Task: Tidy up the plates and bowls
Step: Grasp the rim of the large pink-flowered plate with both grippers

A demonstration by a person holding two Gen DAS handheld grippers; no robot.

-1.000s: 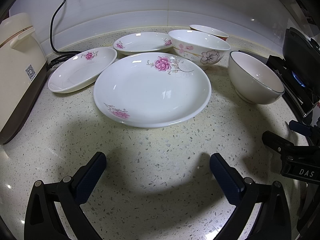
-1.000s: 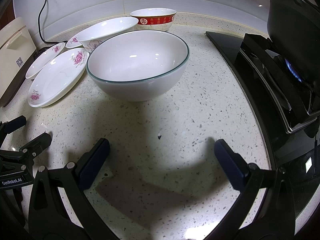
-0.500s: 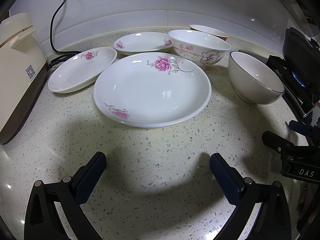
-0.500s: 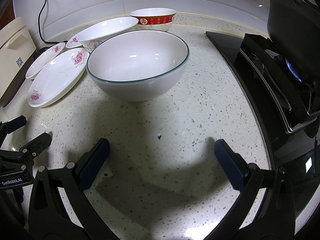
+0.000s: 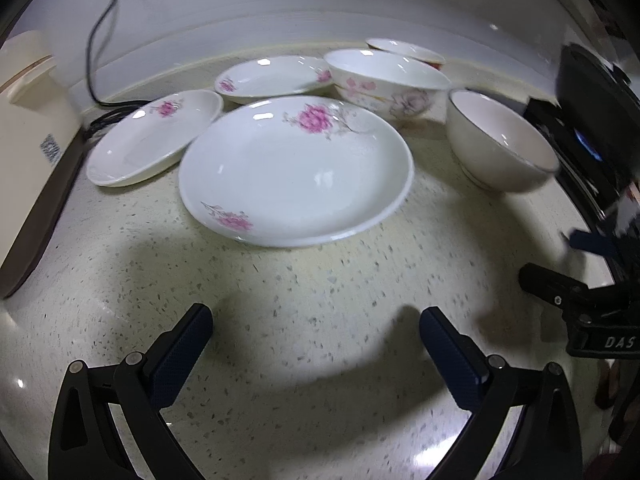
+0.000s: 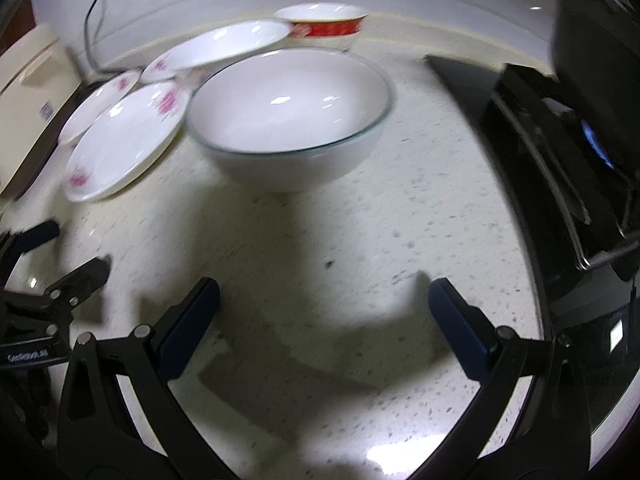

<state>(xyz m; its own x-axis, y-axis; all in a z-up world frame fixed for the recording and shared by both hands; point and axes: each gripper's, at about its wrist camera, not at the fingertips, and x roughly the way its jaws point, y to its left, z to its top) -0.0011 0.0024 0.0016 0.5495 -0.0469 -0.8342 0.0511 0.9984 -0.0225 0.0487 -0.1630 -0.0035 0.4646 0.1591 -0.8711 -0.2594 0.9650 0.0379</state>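
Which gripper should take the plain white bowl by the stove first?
Right. The right gripper is open and faces the plain white bowl head-on; the left gripper faces the big flowered plate, with that bowl off to its side.

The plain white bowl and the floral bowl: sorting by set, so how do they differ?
The plain white bowl has no pattern, only a thin dark rim line; the floral bowl carries pink and grey flowers on its outside. The plain white bowl stands alone beside the stove; the floral bowl sits farther back, among the plates. Both stand upright, empty.

left gripper agape, right gripper too — empty
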